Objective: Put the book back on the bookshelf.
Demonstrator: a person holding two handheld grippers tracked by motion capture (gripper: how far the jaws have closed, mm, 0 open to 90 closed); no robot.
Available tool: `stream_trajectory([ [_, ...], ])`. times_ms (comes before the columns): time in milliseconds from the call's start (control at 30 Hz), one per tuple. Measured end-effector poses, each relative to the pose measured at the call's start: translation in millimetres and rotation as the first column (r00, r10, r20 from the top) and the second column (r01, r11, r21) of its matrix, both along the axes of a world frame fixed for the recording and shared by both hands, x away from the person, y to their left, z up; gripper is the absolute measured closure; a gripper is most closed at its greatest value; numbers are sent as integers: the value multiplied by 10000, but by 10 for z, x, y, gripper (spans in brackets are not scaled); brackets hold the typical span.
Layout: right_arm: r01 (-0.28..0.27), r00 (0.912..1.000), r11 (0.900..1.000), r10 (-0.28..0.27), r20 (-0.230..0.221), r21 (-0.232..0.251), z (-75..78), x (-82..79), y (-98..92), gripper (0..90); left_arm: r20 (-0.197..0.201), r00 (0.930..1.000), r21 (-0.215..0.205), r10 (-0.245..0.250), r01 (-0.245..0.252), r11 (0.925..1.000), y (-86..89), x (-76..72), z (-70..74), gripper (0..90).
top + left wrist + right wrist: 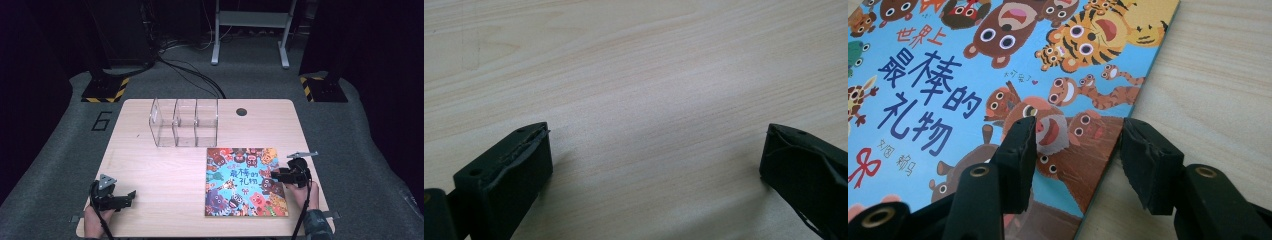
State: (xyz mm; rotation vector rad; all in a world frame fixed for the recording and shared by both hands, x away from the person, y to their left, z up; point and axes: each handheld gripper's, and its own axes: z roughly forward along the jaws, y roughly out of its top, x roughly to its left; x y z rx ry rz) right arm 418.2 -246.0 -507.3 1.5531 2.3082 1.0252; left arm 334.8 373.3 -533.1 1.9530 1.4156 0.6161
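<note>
Dim room around an evenly lit table (165, 170) — soft shadows, slight blur in the high view, no glare.

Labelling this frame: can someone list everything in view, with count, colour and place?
Colourful cartoon-animal picture book: 1, blue cover, flat on table's right near side.
Clear plastic three-compartment organizer: 1, transparent, table's far middle.
Light wooden table: 1, pale wood, centre.
Round cable hole: 1, dark, table's far edge.
Hazard-striped stand bases: 2, black-yellow, on grey floor beyond table.
Left gripper: 1, black, near-left, jaws wide apart over bare table.
Right gripper: 1, black, at book's right edge, jaws astride it.
</note>
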Motion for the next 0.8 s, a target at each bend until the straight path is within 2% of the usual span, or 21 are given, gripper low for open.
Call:
stream_trajectory([
  [267,-321,9995,9994,320,82,132,-20,-52,107,500,-3,10000,2,2,-2,10000,0,0,0,3],
  [367,-163,9998,9997,161,71,180,-20,-78,163,503,-3,10000,-1,2,-2,10000,0,0,0,3],
  [433,25,10000,9997,-23,-89,229,-13,-106,217,505,31,10000,17,-9,9,10000,2,3,0,3],
  [533,53,10000,9998,-51,-61,211,-14,-135,287,506,-66,10000,35,-62,62,10000,5,6,8,3],
  [600,103,9998,9997,-99,-155,239,-9,-147,338,508,17,10000,7,-29,29,10000,2,8,2,3],
  [767,32,9999,9998,-29,-145,213,-9,-151,448,510,38,9998,-22,193,-193,9998,-20,12,-1,2],
  [800,-15,9999,9998,17,-125,194,-11,-149,465,512,-100,9995,22,314,-314,9995,-29,15,11,3],
])
